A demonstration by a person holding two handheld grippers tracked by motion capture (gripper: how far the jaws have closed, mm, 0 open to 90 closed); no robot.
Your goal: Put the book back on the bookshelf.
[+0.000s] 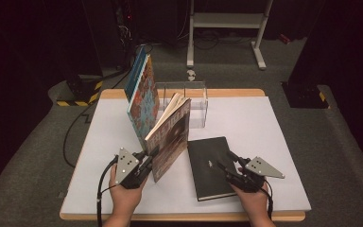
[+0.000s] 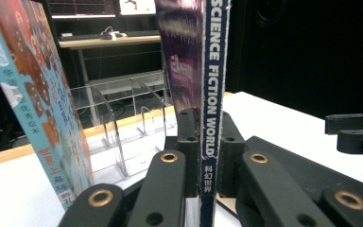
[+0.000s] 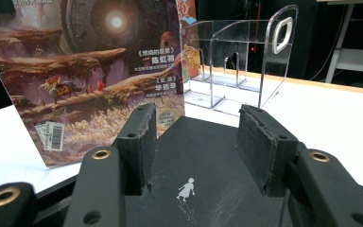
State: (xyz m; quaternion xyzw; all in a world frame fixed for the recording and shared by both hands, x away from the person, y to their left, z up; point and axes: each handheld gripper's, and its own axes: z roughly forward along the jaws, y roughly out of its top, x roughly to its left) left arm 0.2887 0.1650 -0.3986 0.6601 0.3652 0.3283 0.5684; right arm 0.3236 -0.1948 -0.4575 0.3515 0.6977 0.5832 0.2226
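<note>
Clamping the magazine's (image 2: 212, 94) spine, the left tool (image 1: 147, 156) stands it mid-counter (image 1: 264, 137), while the right tool (image 1: 229, 163) gapes above the black book (image 3: 208, 142).

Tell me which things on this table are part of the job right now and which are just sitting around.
In the job:
- left gripper, shut on the upright Science Fiction World magazine
- right gripper, jaws apart over the flat black hardcover book
- clear acrylic book rack

Sitting around:
- teal illustrated book, standing
- white metal stand
</note>
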